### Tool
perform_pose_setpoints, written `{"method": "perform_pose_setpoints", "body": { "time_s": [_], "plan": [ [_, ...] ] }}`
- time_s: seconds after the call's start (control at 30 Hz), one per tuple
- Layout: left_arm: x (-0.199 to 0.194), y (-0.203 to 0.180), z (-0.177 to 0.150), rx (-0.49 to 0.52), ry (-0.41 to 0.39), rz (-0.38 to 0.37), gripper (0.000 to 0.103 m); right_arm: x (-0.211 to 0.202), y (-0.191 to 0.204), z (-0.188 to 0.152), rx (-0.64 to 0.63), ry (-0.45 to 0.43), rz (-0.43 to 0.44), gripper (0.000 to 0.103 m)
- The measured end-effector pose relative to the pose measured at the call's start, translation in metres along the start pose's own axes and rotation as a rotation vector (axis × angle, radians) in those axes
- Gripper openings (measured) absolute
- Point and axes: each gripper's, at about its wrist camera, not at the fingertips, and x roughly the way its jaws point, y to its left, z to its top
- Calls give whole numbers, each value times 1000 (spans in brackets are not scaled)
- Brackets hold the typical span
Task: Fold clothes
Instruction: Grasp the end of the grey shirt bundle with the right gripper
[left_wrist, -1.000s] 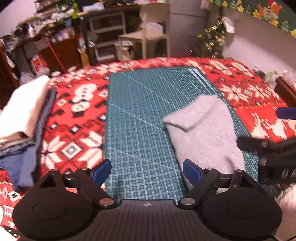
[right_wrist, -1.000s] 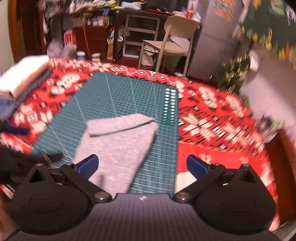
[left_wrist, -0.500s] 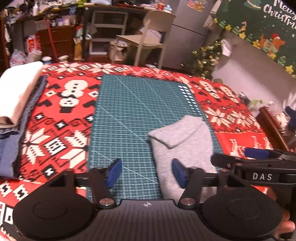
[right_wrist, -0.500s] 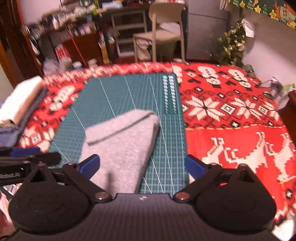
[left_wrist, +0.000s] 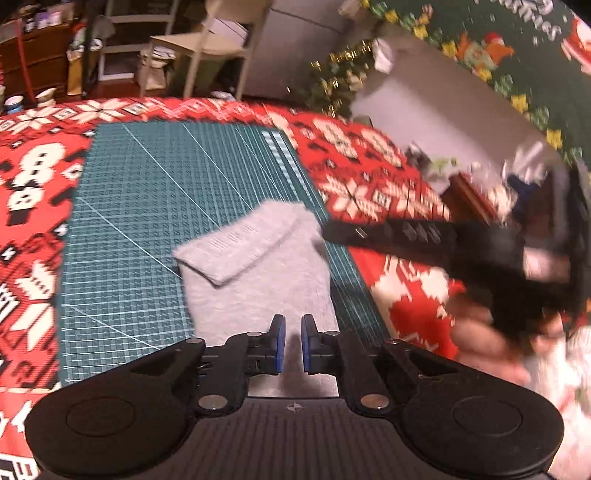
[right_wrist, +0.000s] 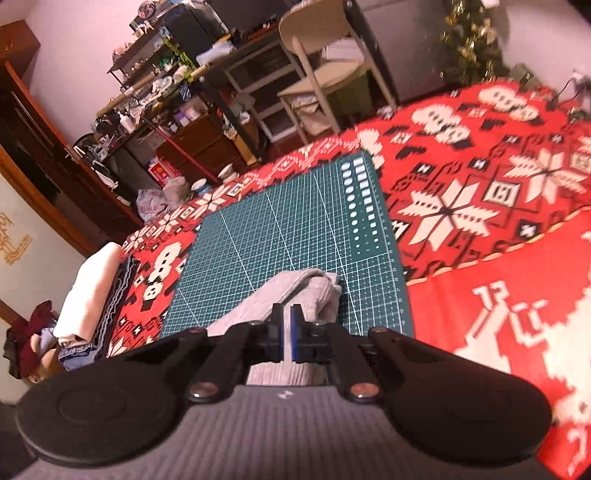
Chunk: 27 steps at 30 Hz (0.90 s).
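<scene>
My left tongs (left_wrist: 293, 345) are narrowed to a slim gap over the near end of the grey garment (left_wrist: 258, 266), and I can't tell whether cloth is pinched. My right tongs (right_wrist: 287, 334) are nearly closed at the garment's (right_wrist: 295, 295) near edge, apparently nipping fabric. The garment lies on the right part of the green cutting mat (left_wrist: 147, 221), its far flap folded over.

The risk, I judge: with a thin bite, the cloth slips from one pair as I lift, and the fold goes crooked (or the flap falls open). The garment's right edge runs close to the mat border, with red patterned cloth (right_wrist: 480, 295) beyond. Open mat lies left and ahead; the stacked clothes (right_wrist: 92, 288) sit well apart.
</scene>
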Motion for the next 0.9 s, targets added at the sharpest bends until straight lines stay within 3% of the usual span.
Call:
{"method": "perform_pose_setpoints", "body": {
  "time_s": [0.13, 0.23, 0.5, 0.63, 0.67, 0.77, 0.9],
  "plan": [
    [10, -5, -6, 48, 23, 16, 9, 35, -25, 10, 27, 35, -67, 3],
    [8, -2, -4, 47, 33, 13, 9, 47, -46, 18, 99, 44, -64, 1],
    [7, 0, 0, 24, 51, 0, 9, 39, -72, 18, 264, 75, 130, 11],
    [7, 2, 0, 27, 53, -8, 9, 54, -78, 16, 310, 104, 171, 17],
    [7, 2, 0, 30, 54, -8, 9, 59, -79, 16, 325, 110, 181, 17],
    [7, 1, -1, 45, 55, -5, 9, 67, -82, 20, 341, 94, 188, 3],
    [8, -1, -2, 66, 53, 0, 9, 68, -81, 28, 324, 77, 205, 3]
  ]
}}
